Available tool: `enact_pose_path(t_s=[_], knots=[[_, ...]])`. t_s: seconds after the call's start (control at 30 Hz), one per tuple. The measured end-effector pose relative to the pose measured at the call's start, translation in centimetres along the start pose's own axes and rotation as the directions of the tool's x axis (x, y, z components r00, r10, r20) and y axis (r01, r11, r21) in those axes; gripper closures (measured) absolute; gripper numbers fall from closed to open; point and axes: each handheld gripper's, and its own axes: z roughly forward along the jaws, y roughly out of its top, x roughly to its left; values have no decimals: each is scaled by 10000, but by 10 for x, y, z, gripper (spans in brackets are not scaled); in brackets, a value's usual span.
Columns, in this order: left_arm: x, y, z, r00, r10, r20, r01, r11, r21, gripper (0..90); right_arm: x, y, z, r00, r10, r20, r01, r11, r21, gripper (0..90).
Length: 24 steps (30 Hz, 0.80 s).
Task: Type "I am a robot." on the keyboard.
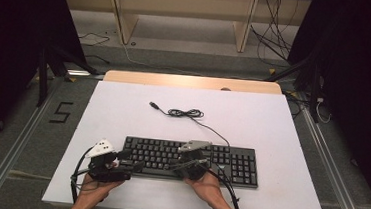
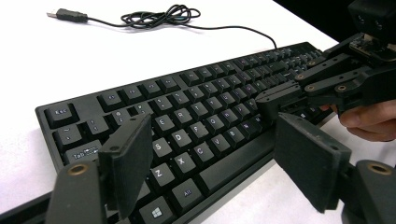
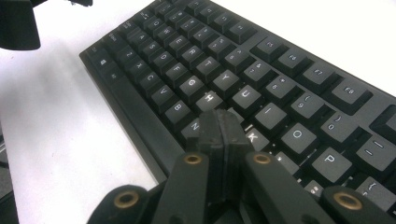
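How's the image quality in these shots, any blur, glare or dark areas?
High view: the white table is evenly lit, the surroundings dark. Left gripper view: the keyboard legends are sharp, the USB cable is clear. Right gripper view: the closed right gripper and far keys look soft, the table washed out.

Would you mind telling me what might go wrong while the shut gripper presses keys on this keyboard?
The shut right gripper has a blunt tip spanning the J region of the keyboard, so it may hit neighbouring keys. The open left gripper straddles the front edge and could nudge the keyboard.
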Motion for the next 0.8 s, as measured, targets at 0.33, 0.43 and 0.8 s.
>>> enact_pose_path(t_s=[0.33, 0.43, 0.8], knots=[[-1, -1, 0, 10000, 15, 55, -15, 10000, -23, 274, 1, -1, 3, 10000, -61, -16, 61, 9999, 145, 900], [-1, -1, 0, 10000, 32, 65, -31, 10000, -63, 272, 1, -2, 4, 9999, -109, 41, 109, 9998, 168, 900], [-1, -1, -1, 9999, 65, 105, -63, 9998, -181, 251, 1, -4, 4, 10000, -31, 29, 31, 10000, 71, 900]])
